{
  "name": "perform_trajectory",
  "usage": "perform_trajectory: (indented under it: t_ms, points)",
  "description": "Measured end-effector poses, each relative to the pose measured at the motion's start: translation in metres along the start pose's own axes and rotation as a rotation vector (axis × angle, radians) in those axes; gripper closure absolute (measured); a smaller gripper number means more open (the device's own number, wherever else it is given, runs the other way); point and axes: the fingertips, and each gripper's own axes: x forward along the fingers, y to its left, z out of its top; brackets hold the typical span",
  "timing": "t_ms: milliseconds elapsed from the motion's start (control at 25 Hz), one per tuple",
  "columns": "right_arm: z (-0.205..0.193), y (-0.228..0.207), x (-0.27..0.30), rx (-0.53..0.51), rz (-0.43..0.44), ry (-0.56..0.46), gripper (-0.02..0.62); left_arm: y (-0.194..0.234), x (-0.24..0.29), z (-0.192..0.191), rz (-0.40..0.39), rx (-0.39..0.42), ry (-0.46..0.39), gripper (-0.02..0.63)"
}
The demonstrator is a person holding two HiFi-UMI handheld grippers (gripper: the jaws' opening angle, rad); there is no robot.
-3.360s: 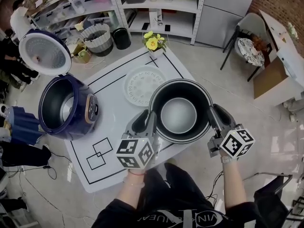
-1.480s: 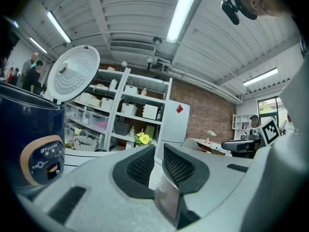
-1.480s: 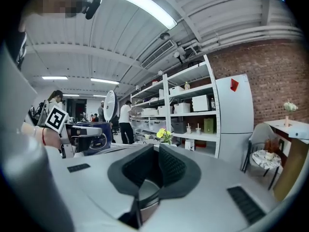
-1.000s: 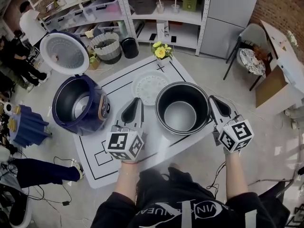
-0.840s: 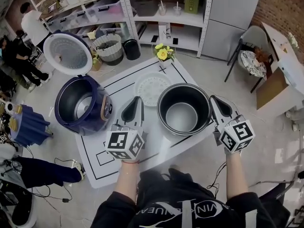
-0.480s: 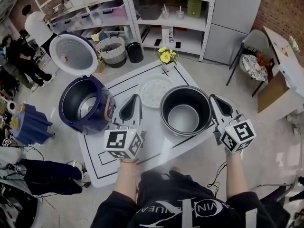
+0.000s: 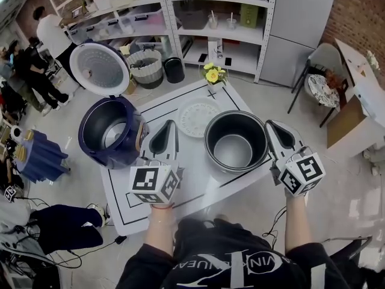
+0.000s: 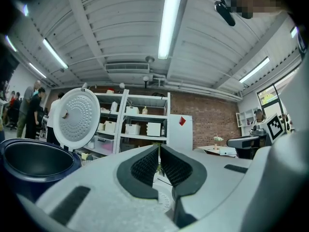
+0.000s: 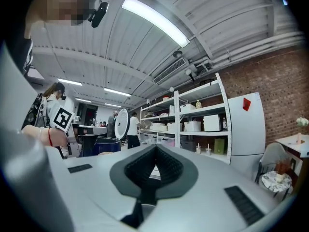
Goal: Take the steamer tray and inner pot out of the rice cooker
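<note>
The black inner pot (image 7: 236,140) stands upright on the white table (image 7: 192,191), outside the blue rice cooker (image 7: 111,131), whose lid (image 7: 99,69) is swung up. The white steamer tray (image 7: 197,110) lies flat behind the pot. My left gripper (image 7: 169,124) hovers just left of the pot, shut and empty, apart from the rim. To the pot's right, my right gripper (image 7: 271,124) is likewise shut on nothing. In the left gripper view the shut left gripper (image 8: 158,151) has the cooker (image 8: 29,161) at its left. The right gripper view shows the shut right gripper (image 9: 155,161).
A small vase of yellow flowers (image 7: 212,75) stands at the table's far edge. Shelving, a ribbed basket (image 7: 146,67) and a black bin (image 7: 175,69) are behind it. A chair (image 7: 325,71) is at the right. People stand at the far left.
Earlier both grippers held the pot in the air by its rim; it now rests on the table and they have let go. Over the last second both shut grippers rose slightly beside it.
</note>
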Motion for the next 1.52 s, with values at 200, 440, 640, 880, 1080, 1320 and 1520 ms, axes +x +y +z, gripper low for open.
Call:
perform_trajectory:
  t_ms: [200,440,640,880,1080,1320,1520]
  points:
    - [0.007,0.007,-0.002,-0.011,0.019,-0.010,0.597,-0.002,-0.006,0.007,0.004,0.005,-0.009,0.588]
    - [0.008,0.008,-0.001,-0.009,0.023,-0.020,0.598,0.005,-0.013,0.008,0.024,-0.009,-0.020,0.588]
    - [0.009,0.008,0.002,-0.009,0.028,-0.023,0.597,0.008,-0.014,0.008,0.028,-0.009,-0.018,0.588]
    - [0.011,0.013,0.004,0.003,0.042,-0.026,0.597,0.009,-0.019,0.011,0.023,-0.007,-0.010,0.588]
    - [0.003,0.013,0.007,0.003,0.043,-0.013,0.597,0.010,-0.018,0.005,0.022,-0.009,-0.006,0.588]
    - [0.001,0.012,0.007,0.013,0.049,-0.004,0.597,0.011,-0.017,0.005,0.024,-0.022,-0.004,0.588]
    - [-0.002,0.013,0.009,0.020,0.060,0.008,0.597,0.012,-0.016,0.006,0.024,-0.045,-0.004,0.588]
